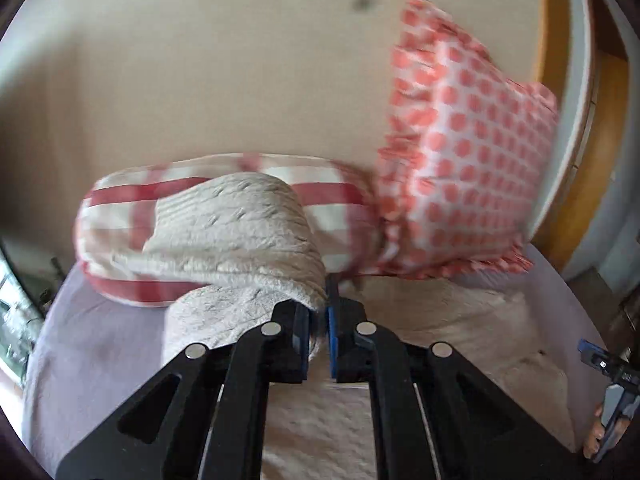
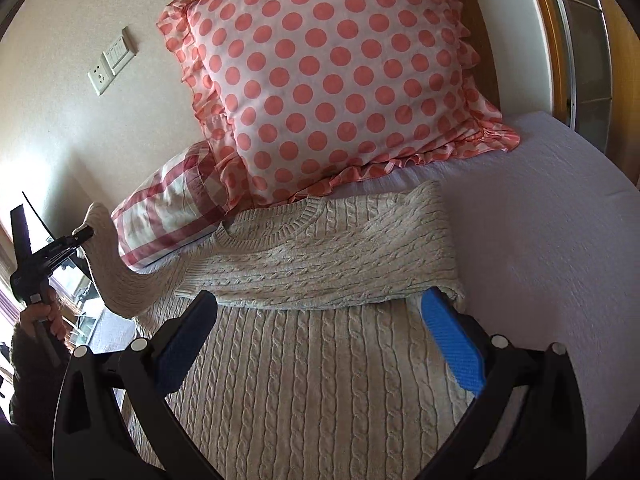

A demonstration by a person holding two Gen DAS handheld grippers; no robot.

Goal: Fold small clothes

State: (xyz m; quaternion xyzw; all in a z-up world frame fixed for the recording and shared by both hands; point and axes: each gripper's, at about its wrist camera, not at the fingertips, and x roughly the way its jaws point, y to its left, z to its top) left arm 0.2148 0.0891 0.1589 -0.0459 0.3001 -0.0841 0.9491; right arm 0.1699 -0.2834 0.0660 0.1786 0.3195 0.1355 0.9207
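Black angular tongs [image 2: 316, 344], blue textured pads [image 2: 454, 346], round silver bolts [image 1: 270, 329]

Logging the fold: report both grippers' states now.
Left gripper: shut on the sweater sleeve, lifted.
Right gripper: open, empty, over the sweater.

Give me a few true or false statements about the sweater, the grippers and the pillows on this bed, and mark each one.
1. The left gripper is shut on a sleeve of the sweater. True.
2. The right gripper is clamped on the hem. False: it is open, holding nothing.
3. The other sleeve lies folded across the sweater's chest. True.
4. The dotted pillow lies flat under the sweater. False: it stands propped against the wall behind the collar.
5. The striped pillow lies left of the dotted one. True.
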